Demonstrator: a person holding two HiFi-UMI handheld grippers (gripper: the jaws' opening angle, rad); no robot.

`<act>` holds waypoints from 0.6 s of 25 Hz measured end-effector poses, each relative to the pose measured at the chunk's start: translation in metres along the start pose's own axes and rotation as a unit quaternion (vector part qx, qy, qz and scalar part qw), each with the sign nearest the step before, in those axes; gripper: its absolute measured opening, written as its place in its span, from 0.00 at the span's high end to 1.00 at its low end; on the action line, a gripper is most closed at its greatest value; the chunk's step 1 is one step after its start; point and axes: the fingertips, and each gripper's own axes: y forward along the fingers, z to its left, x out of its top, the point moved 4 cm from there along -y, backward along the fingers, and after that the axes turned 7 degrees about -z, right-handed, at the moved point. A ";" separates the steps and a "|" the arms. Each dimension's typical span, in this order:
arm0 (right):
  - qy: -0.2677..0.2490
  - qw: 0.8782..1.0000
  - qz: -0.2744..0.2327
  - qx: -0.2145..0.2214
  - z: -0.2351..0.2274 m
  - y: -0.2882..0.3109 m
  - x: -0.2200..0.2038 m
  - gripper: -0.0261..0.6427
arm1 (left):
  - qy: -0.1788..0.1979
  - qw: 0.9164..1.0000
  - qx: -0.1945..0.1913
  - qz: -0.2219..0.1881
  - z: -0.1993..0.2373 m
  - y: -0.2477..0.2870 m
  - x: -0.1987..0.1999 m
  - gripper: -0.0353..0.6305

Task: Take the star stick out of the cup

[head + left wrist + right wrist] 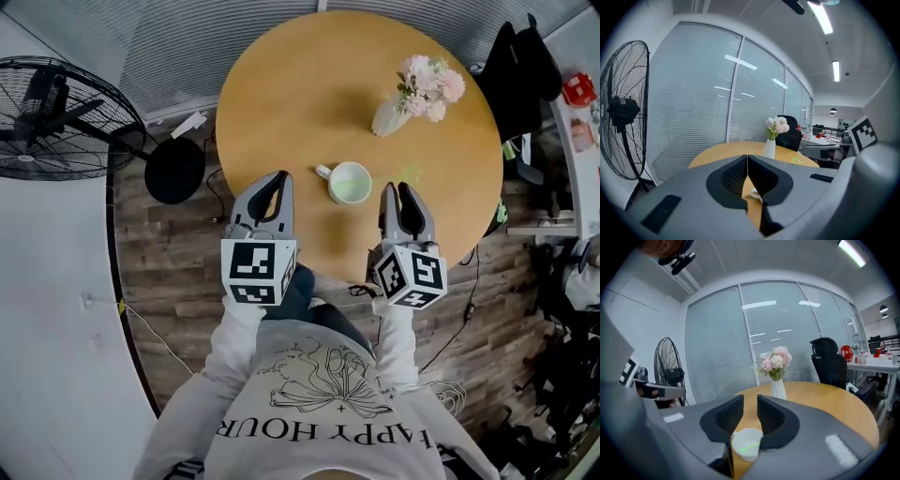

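A white cup (349, 182) stands on the round wooden table (309, 84) near its front edge, handle to the left. A thin green stick (749, 446) lies inside the cup; its star end is not clear. My left gripper (272, 180) hovers left of the cup, shut with nothing in it; in the left gripper view its jaws (747, 157) meet at the tips and only a bit of the cup (754, 193) shows below them. My right gripper (401, 189) is just right of the cup, open by a narrow gap (750, 401), with the cup (747, 444) below its jaws.
A white vase of pink flowers (420, 94) stands at the table's far right. A small pale green thing (410, 173) lies on the table right of the cup. A black floor fan (56, 117) stands at the left, a black office chair (520, 75) at the right.
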 end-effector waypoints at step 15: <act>0.019 0.999 0.030 -0.037 -0.020 0.018 -0.037 0.82 | -0.001 0.997 -0.045 0.061 0.005 0.042 -0.046 0.94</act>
